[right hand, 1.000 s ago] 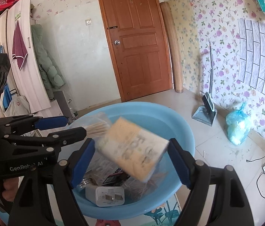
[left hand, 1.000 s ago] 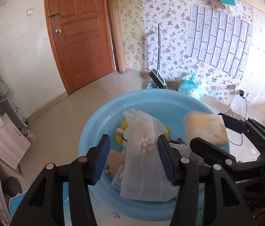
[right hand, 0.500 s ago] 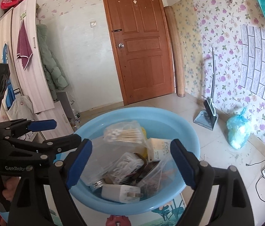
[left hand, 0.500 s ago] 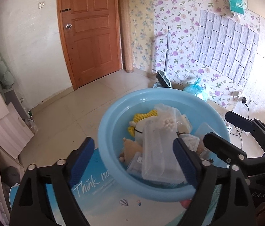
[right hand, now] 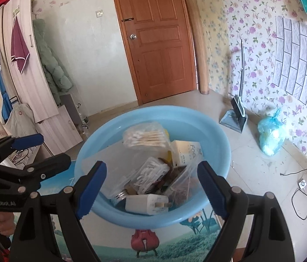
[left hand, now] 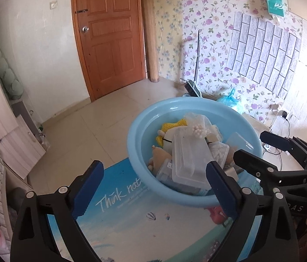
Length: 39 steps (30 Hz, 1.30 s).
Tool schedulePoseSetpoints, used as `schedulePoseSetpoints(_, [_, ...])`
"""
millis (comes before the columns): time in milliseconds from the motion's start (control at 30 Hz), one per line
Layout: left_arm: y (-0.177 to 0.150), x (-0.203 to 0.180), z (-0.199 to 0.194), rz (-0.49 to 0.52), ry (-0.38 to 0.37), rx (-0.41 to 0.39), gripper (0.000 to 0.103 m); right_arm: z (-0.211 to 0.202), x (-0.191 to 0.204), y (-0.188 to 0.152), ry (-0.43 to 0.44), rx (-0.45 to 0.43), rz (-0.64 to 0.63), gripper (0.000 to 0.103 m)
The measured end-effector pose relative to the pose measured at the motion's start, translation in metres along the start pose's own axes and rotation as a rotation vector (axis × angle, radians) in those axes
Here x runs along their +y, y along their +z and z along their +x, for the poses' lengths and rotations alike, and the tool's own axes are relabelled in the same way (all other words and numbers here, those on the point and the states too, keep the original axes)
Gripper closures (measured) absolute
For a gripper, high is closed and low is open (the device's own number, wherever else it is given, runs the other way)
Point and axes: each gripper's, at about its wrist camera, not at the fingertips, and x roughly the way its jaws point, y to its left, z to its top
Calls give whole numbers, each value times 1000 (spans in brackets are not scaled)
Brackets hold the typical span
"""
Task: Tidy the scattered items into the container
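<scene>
The blue basin (right hand: 153, 118) sat on the printed tabletop (left hand: 131, 222), and every item in sight lay heaped inside it. No loose item showed on the tabletop around the basin, so the tidying looked close to finished, as far as these two views could tell.

The left tool (left hand: 153, 183) was spread wide and held nothing, hanging on the near side of the basin with one pad over the rim. The right tool (right hand: 151, 185) was likewise released and empty, its pads apart on either side of the basin's near rim. Both probably sat back from the pile so that nothing in the basin would be disturbed.

Inside the basin, the count was partial because the things overlapped. One clear lidded box (left hand: 188, 161) lay toward the near rim, tilted on the heap. Two bags of cotton swabs showed: one with wooden sticks (right hand: 144, 136) near the far side, one with white sticks (right hand: 151, 174) in the middle. One cream carton (right hand: 188, 152) leaned just beside the wooden-stick bag. One white charger plug (right hand: 147, 203) rested against the near wall. A yellow-and-white soft toy (left hand: 168, 131) lay at the far side, partly buried. The heap stood about level with the rim, so any further item would want a gentle placement in the middle.
</scene>
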Motion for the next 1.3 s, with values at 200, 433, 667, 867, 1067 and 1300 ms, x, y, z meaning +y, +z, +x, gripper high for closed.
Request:
schedulePoseSetpoints(200, [-2, 7, -31, -22, 10, -34, 7, -20, 18, 0, 7, -8, -7, 17])
schedulePoseSetpoints(433, [-18, 19, -66, -58, 26, -59, 4, -46, 42, -4, 1, -9, -26, 17])
schedulePoseSetpoints(667, [-32, 24, -103, -77, 27, -98, 0, -67, 62, -11, 8, -18, -45, 17])
schedulePoseSetpoints(867, [-47, 30, -124, -103, 35, -104, 0, -77, 76, -19, 14, -10, -57, 17])
schedulePoseSetpoints(1067, [-62, 37, -132, -132, 44, -93, 0, -83, 86, -28, 23, -2, -80, 17])
schedulePoseSetpoints(1300, [-74, 45, -147, -142, 62, -156, 0, -85, 95, -36, 19, -10, -104, 17])
